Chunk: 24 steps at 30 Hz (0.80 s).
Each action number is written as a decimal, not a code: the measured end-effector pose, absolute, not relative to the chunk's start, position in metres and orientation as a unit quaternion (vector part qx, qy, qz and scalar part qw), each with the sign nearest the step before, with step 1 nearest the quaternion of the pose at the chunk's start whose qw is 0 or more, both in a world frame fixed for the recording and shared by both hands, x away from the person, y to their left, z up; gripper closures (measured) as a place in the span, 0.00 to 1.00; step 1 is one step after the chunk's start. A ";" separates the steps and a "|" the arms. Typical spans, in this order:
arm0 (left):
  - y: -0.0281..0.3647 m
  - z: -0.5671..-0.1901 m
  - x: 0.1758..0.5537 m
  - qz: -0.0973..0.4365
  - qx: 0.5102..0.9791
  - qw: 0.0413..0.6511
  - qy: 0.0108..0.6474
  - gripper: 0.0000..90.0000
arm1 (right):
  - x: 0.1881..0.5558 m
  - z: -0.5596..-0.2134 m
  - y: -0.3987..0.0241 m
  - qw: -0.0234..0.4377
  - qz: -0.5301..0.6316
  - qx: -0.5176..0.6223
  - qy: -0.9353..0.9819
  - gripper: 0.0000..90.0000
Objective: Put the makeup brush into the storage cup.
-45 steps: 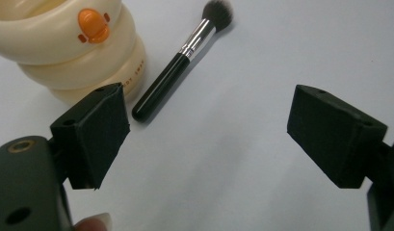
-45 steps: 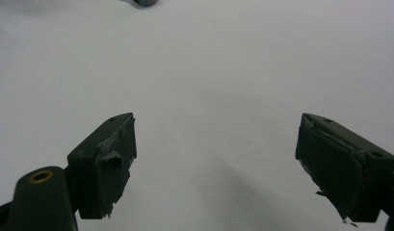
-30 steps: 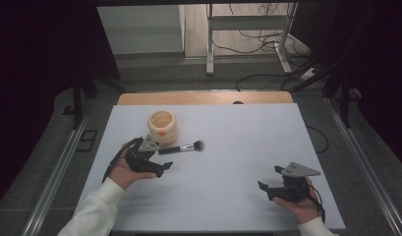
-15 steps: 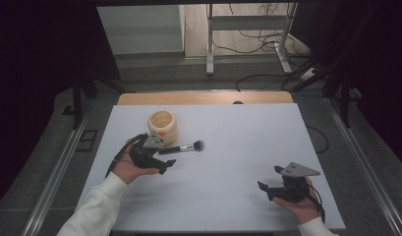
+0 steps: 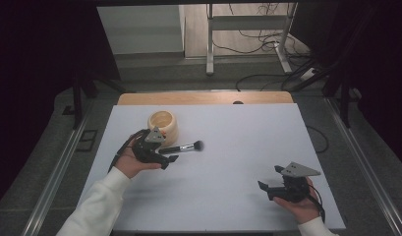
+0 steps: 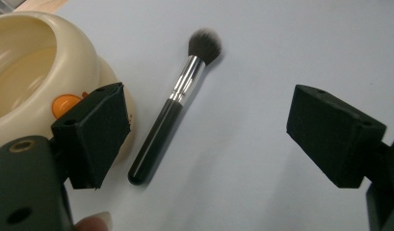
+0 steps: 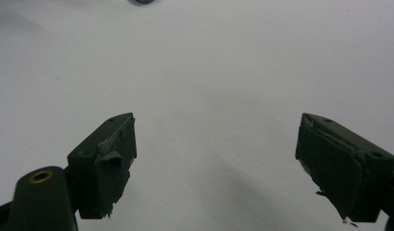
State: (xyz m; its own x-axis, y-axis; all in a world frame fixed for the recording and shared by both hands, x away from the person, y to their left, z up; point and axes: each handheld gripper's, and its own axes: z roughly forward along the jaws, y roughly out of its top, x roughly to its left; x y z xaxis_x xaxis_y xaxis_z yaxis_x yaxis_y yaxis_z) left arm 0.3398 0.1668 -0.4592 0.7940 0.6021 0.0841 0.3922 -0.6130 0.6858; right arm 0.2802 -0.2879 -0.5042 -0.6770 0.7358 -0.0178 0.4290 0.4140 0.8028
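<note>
A makeup brush [image 5: 186,147] with a black handle, silver ferrule and dark bristles lies flat on the white table, bristles pointing right. My left gripper [image 5: 165,155] is at its handle end and open. In the left gripper view the brush [image 6: 170,108] lies ahead, and its handle tip sits just inside the left-hand jaw of my left gripper [image 6: 218,139] without touching either pad. A cream bowl [image 5: 164,126] with an orange spot stands right behind that gripper and also appears in its view [image 6: 40,72]. My right gripper [image 5: 265,191] rests open near the front right, with bare table between its jaws [image 7: 216,163].
The white table top [image 5: 238,137] stretches wide between the two hands. A wooden strip [image 5: 203,98] runs along its far edge. Beyond it are floor cables and a metal stand.
My left gripper has edged a little forward and to the right, closer to the brush handle and the bowl. The right gripper has stayed still.
</note>
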 end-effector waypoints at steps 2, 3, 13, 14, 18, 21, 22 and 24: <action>0.166 -0.459 0.342 0.155 0.885 0.338 0.279 0.17 | 0.280 -0.504 -0.288 0.187 0.408 0.356 0.820 0.17; 0.166 -0.458 0.342 0.155 0.885 0.339 0.278 0.17 | 0.280 -0.505 -0.288 0.187 0.407 0.356 0.820 0.17; 0.161 -0.458 0.354 0.143 0.884 0.352 0.274 0.17 | 0.281 -0.505 -0.288 0.186 0.406 0.355 0.821 0.17; 0.160 -0.459 0.355 0.142 0.884 0.351 0.275 0.17 | 0.281 -0.505 -0.288 0.186 0.406 0.355 0.822 0.17; 0.160 -0.461 0.358 0.139 0.884 0.350 0.277 0.17 | 0.281 -0.506 -0.287 0.185 0.405 0.356 0.821 0.17; 0.161 -0.462 0.360 0.135 0.881 0.356 0.281 0.17 | 0.282 -0.506 -0.287 0.184 0.404 0.356 0.822 0.17; 0.162 -0.462 0.361 0.134 0.882 0.355 0.280 0.17 | 0.282 -0.506 -0.287 0.185 0.404 0.356 0.822 0.17; 0.162 -0.461 0.363 0.136 0.884 0.351 0.278 0.17 | 0.282 -0.506 -0.287 0.184 0.404 0.356 0.822 0.17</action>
State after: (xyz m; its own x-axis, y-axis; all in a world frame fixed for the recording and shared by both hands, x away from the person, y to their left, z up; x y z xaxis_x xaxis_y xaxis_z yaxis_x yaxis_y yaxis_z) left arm 0.3625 0.1617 -0.4611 0.8082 0.5871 0.0455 0.3963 -0.5994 0.6955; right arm 0.2819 -0.2870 -0.5063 -0.6780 0.7349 -0.0153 0.4368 0.4196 0.7957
